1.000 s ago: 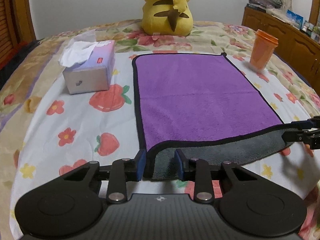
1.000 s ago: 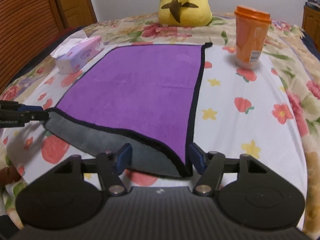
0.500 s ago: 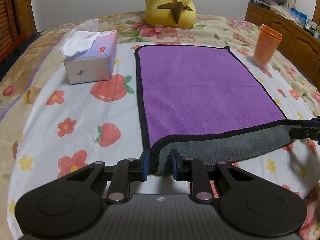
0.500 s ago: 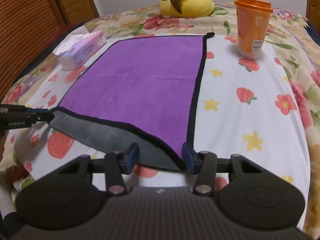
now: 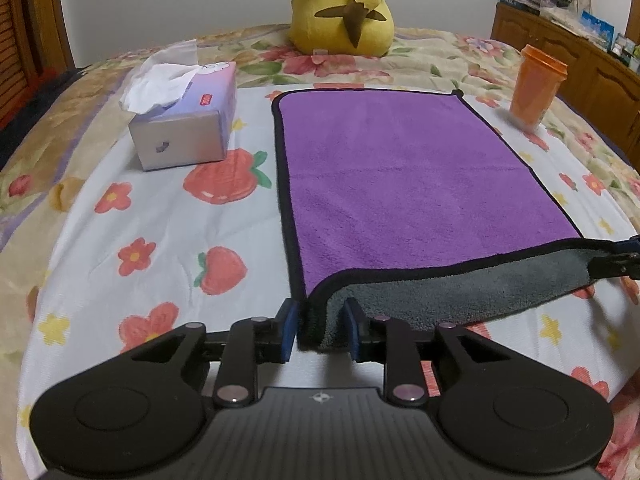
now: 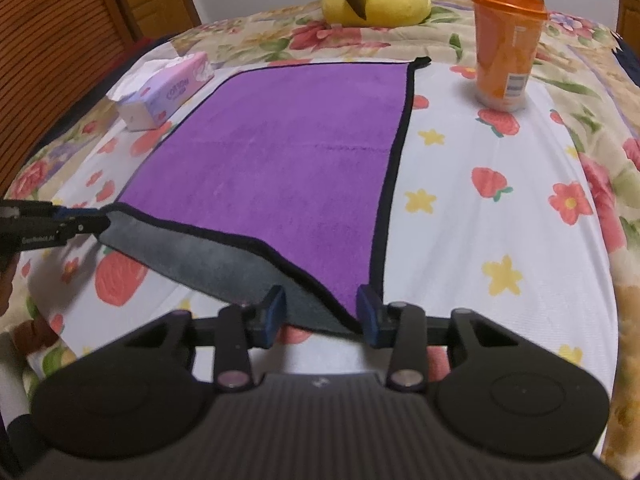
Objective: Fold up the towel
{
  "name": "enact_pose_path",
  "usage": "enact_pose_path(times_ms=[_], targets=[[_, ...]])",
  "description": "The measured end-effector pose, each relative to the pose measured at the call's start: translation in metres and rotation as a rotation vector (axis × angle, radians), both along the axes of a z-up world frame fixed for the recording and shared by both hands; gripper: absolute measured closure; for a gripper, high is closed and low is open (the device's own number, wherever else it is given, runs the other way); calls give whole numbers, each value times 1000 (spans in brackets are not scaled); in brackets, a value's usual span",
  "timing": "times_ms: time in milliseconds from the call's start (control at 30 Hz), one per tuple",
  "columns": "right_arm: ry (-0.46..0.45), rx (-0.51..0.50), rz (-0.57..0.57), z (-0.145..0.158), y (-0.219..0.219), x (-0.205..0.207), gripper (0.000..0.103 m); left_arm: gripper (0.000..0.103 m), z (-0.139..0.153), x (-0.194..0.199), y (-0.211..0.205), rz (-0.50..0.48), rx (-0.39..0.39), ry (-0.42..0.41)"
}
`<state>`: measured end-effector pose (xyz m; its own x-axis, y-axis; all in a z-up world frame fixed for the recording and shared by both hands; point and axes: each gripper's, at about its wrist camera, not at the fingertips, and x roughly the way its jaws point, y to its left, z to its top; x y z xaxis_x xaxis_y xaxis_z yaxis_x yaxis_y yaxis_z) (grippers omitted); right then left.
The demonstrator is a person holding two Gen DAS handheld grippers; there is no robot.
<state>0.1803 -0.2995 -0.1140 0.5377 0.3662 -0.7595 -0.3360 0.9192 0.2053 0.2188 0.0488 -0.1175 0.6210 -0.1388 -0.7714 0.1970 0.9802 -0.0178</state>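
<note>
A purple towel [image 5: 408, 184] with black trim and a grey underside lies flat on the flowered bedspread; it also shows in the right wrist view [image 6: 280, 152]. Its near edge is lifted, showing the grey side. My left gripper [image 5: 320, 330] is shut on the towel's near left corner. My right gripper [image 6: 320, 320] has its jaws around the near right corner, with the cloth between the blue pads. Each gripper shows at the edge of the other's view, the right gripper [image 5: 616, 260] and the left gripper [image 6: 60, 226].
A tissue box [image 5: 184, 128] stands left of the towel. An orange cup [image 5: 536, 88] stands to its right. A yellow plush toy [image 5: 344, 4] sits beyond the far edge. A wooden cabinet [image 5: 580, 64] is at the right.
Both grippers closed further on the near corners and rose, lifting the near edge so more grey underside shows. The rest of the towel has not moved.
</note>
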Motion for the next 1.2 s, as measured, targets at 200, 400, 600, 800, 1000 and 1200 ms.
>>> enact_pose_path(times_ms=[200, 400, 600, 800, 1000, 1200], targets=[[0, -5, 7, 0, 1, 0, 68, 84, 0, 1, 0, -11, -16, 1], [-7, -8, 17, 0, 1, -1, 81, 96, 4, -2, -2, -26, -22, -20], [-40, -13, 19, 2, 1, -2, 93, 97, 14, -6, -5, -37, -25, -66], [-91, -2, 8, 9, -1, -1, 98, 97, 26, -7, -5, -35, -34, -100], [-143, 16, -8, 17, -2, 0, 98, 97, 38, -9, -5, -24, -44, -137], [-193, 34, -14, 26, -4, 3, 98, 97, 48, -10, -6, -27, -53, -162]])
